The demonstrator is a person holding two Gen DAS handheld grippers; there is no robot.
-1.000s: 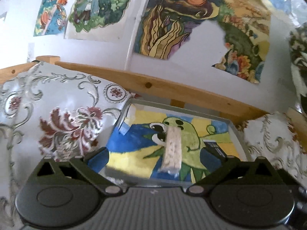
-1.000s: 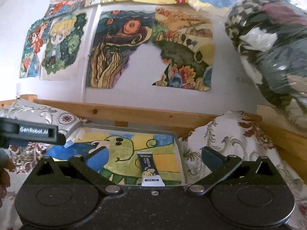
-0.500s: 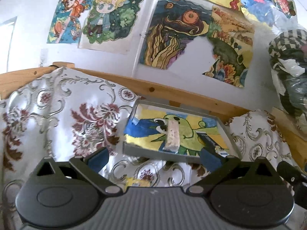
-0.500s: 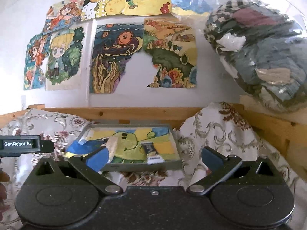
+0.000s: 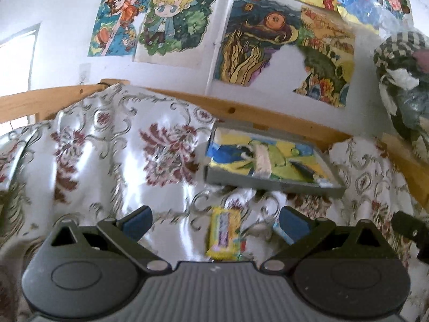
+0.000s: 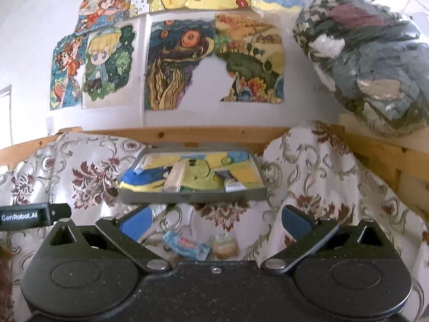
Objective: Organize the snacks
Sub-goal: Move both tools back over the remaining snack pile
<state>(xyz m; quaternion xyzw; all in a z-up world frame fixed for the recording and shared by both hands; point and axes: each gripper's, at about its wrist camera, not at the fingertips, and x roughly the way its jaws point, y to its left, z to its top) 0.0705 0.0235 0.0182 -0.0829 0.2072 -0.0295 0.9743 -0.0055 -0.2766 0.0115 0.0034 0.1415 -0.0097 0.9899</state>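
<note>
- Left wrist view: a yellow snack packet (image 5: 224, 233) lies loose on the floral cloth (image 5: 107, 147), just ahead of the left gripper (image 5: 214, 221); its fingers (image 5: 136, 218) stand wide apart and hold nothing.
- Right wrist view: a light-blue snack packet (image 6: 186, 244) and a small round snack (image 6: 224, 245) lie side by side on the same cloth, between the spread, empty fingers (image 6: 135, 221) of the right gripper (image 6: 214, 221).
- Beyond them sits the grey tray (image 6: 193, 197) with a painted lining; it already holds a pale wafer bar (image 6: 175, 178) and a dark wrapped bar (image 6: 230, 181).
- Risks, as I judge them: the glossy cloth is rumpled, so closing fingers may pinch fabric with a packet and drag it.
- The blue packet and round snack lie so near each other that one grasp could nudge or take both.
- The tray looks propped on uneven cloth; a bump at its near wall could tip it.
</note>
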